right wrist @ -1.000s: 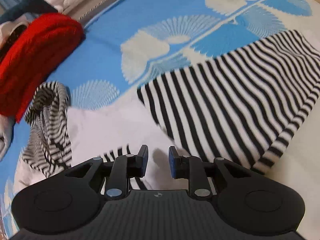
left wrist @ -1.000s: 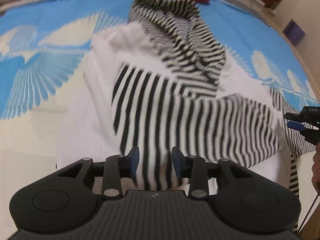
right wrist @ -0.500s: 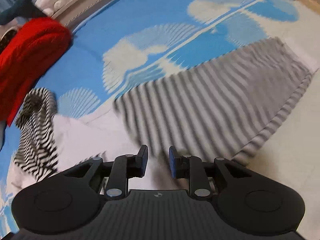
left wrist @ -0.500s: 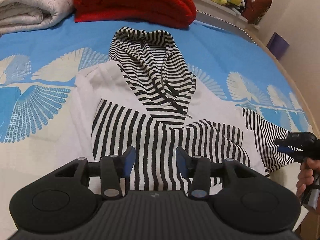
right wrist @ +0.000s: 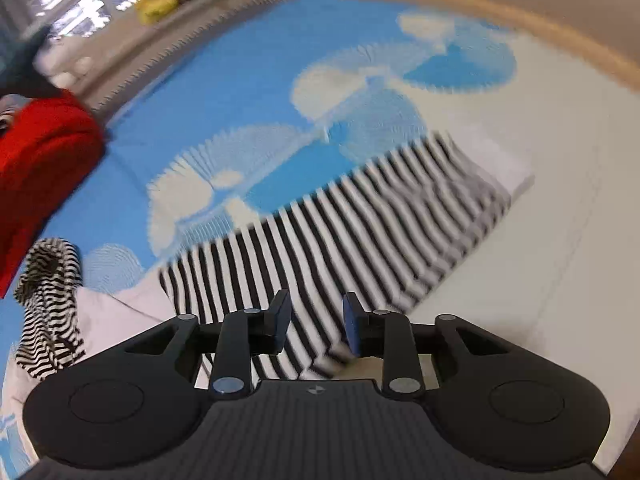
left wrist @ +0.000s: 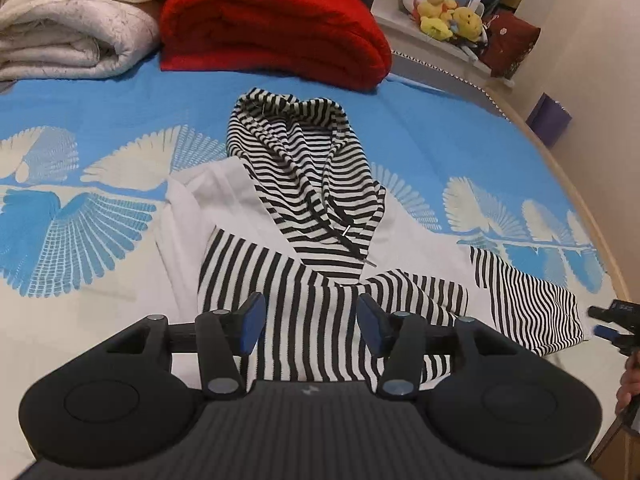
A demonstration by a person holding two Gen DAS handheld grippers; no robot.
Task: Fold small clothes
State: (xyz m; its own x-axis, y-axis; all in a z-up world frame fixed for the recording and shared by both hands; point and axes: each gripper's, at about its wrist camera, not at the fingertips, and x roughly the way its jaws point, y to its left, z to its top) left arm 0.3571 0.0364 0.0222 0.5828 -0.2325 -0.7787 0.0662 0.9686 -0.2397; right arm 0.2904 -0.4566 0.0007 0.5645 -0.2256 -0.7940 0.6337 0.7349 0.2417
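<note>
Blue bedspread, hoodie flat with one sleeve folded across; left gripper and right gripper both opening, empty, likely lining up the other sleeve.

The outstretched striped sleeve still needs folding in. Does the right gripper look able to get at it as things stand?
Probably yes: the right gripper, jaws opening and empty, hangs just above the striped sleeve, which lies flat on the bedspread with nothing over it.
</note>
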